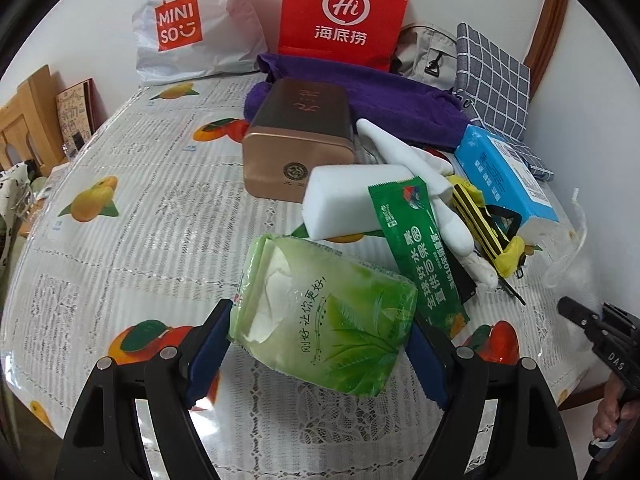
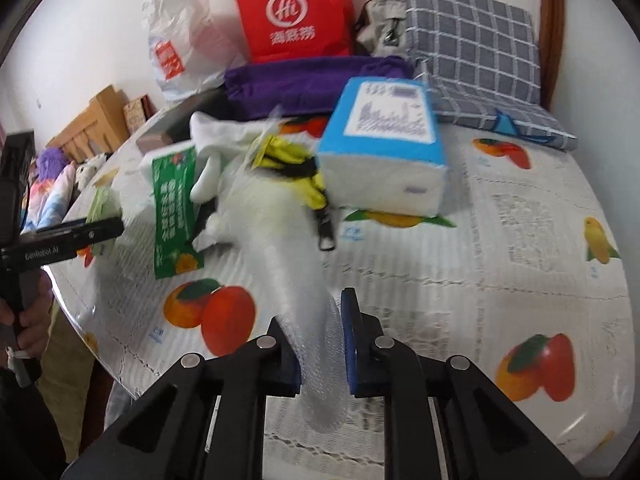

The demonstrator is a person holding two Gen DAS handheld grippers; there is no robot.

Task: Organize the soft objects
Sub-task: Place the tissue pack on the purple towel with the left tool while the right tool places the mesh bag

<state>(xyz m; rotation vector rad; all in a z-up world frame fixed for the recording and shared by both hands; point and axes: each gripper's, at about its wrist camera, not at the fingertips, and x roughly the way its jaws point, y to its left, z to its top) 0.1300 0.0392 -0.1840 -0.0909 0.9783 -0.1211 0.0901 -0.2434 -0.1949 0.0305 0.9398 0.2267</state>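
My left gripper (image 1: 320, 360) is shut on a soft green tissue pack (image 1: 324, 312), its blue pads pressing both ends. The pack sits tilted just over the fruit-print tablecloth (image 1: 140, 220). My right gripper (image 2: 320, 352) is shut on a strip of clear bubble wrap (image 2: 304, 280), which trails up towards the pile. That pile holds a white sponge (image 1: 344, 200), a green sachet (image 1: 416, 248), a white glove (image 1: 420, 176), a yellow-and-black item (image 1: 480, 220) and a blue tissue pack (image 2: 384, 152). The right gripper's tip (image 1: 580, 316) shows at the right edge of the left wrist view.
A copper tin (image 1: 296, 148), a purple towel (image 1: 360, 88) and a checked cushion (image 2: 472, 48) lie behind the pile. A red bag (image 1: 344, 12) and a white Miniso bag (image 1: 192, 24) stand against the wall. The table edge (image 2: 100, 344) is at the left, by a person's hand (image 2: 32, 328).
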